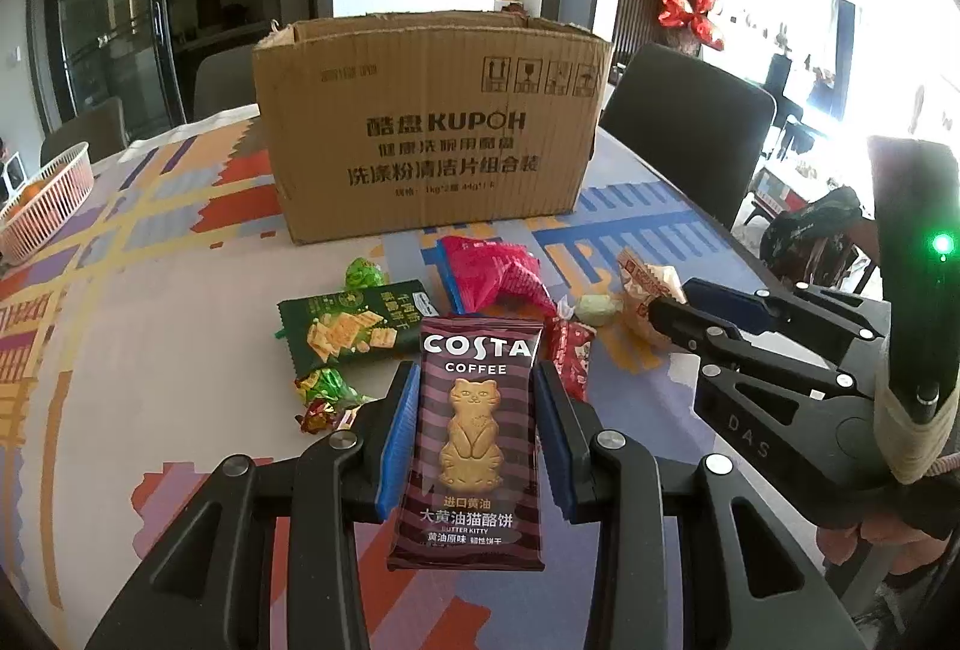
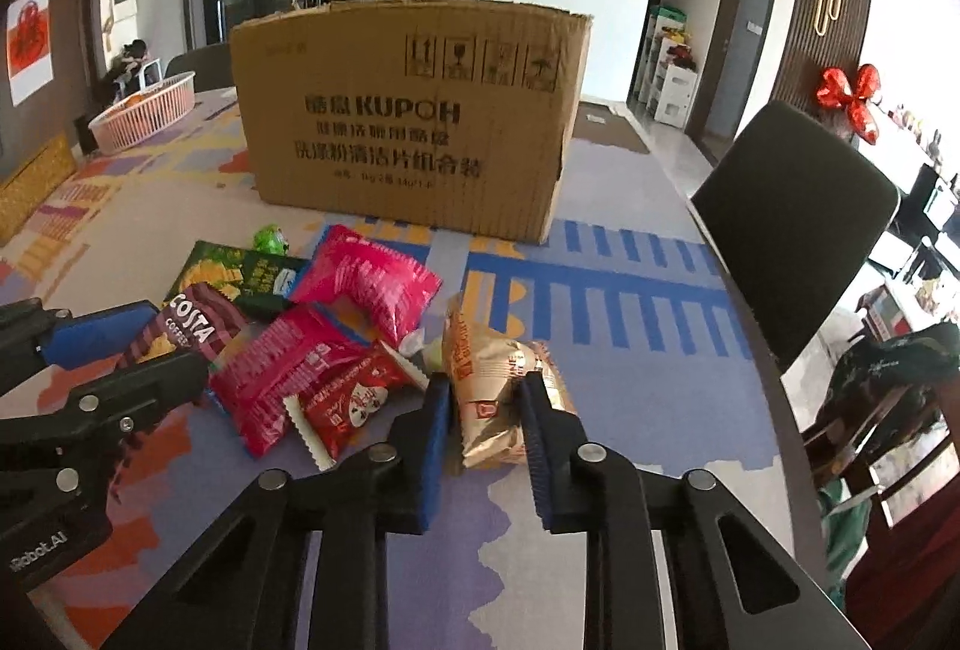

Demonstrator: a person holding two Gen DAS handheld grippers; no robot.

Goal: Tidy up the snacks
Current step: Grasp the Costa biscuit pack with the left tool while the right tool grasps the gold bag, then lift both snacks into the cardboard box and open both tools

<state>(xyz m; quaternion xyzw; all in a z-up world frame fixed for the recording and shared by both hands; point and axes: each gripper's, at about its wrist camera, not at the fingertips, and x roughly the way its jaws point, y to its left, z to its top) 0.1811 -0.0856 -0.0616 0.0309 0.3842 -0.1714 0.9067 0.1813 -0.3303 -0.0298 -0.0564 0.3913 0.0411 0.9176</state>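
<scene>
a: snacks lie heaped on the patterned tablecloth (image 2: 630, 254) before the cardboard box (image 2: 408, 122). the left gripper (image 1: 477, 431) clamps the costa biscuit pack (image 1: 474, 440); the right gripper (image 2: 486, 410) pinches the gold packet (image 2: 510, 398).

b: that crinkly foil might slip free, i think.

a: or snag the red packets (image 2: 336, 362) beside it. dining chairs (image 2: 798, 230) around, bright windows.

bright daylight flooding in from the right, blown out white at that edge. soft, faint shadows on the tablecloth (image 1: 180, 326). strong fisheye bending and dark vignette at corners. slight softness throughout; sharpest near centre.
</scene>
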